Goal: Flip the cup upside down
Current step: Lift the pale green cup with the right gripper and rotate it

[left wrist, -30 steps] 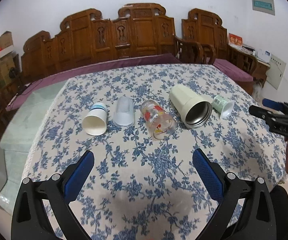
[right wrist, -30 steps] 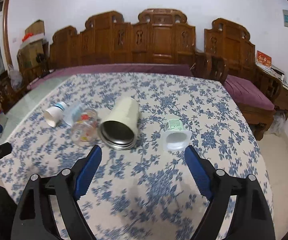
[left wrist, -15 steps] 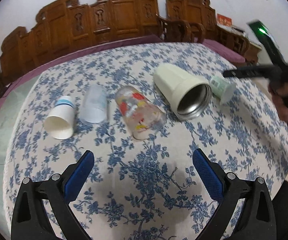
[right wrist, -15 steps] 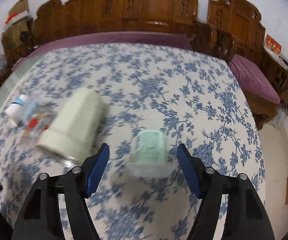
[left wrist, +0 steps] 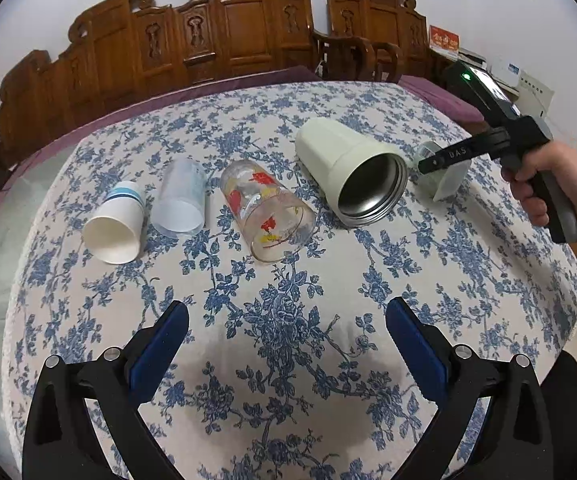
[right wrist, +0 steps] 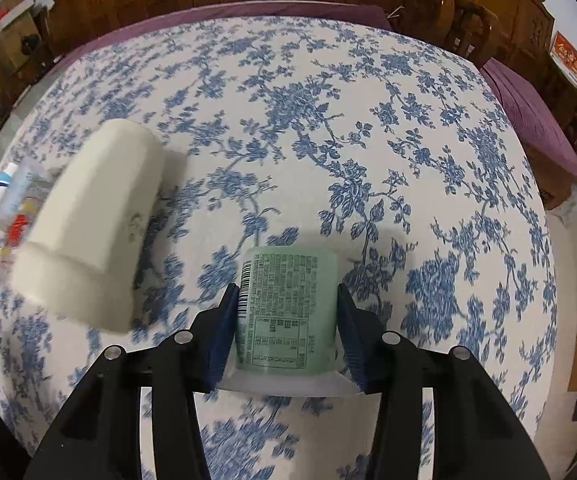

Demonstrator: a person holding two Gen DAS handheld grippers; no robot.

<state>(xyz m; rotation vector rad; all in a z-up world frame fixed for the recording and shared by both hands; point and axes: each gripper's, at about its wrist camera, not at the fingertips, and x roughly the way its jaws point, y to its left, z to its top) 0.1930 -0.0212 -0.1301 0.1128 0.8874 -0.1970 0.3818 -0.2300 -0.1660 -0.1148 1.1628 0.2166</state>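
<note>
The right gripper [right wrist: 284,332] has closed in around the green cup [right wrist: 286,312], pads at its sides; whether it grips is unclear. A thin wall could buckle or slip. The left gripper [left wrist: 286,344] hangs open.

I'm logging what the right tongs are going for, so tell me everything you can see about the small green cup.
The small green cup is a pale green plastic-looking tub lying on its side on the floral tablecloth. Its wall carries dense printed text and a barcode, and a wide white squarish rim faces the camera. It lies right of the big cream cup, apart from it. The right tongs straddle it, a blue pad close along each side; whether they are pressing it cannot be told.
</note>
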